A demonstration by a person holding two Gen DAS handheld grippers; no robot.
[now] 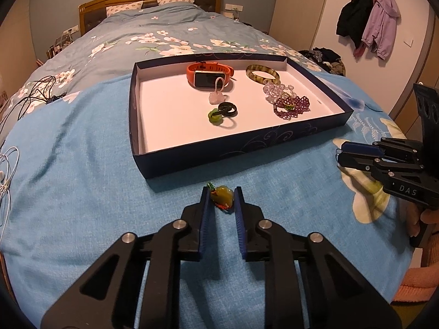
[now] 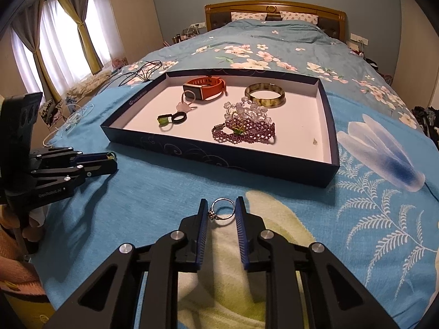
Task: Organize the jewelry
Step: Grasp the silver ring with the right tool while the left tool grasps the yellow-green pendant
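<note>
A dark blue tray (image 1: pixel 236 148) (image 2: pixel 227 161) lies on the bed and holds an orange watch (image 1: pixel 210 74), a mottled bangle (image 1: pixel 262 73), purple beads (image 1: pixel 292 107), clear beads (image 2: pixel 248 111) and rings (image 1: pixel 222 111). My left gripper (image 1: pixel 221 198) is shut on a yellow-green pendant (image 1: pixel 222 195) with a red cord, just in front of the tray. My right gripper (image 2: pixel 221 209) is shut on a silver ring (image 2: pixel 222 209), also in front of the tray. Each gripper shows in the other's view, the right gripper (image 1: pixel 343 152) and the left gripper (image 2: pixel 111 160).
A blue floral blanket (image 1: pixel 82 181) covers the bed. Black cables (image 1: pixel 35 93) and white earphones (image 1: pixel 6 172) lie at the left. Coats (image 1: pixel 367 19) hang on the right wall. Curtained windows (image 2: pixel 55 44) stand at the left.
</note>
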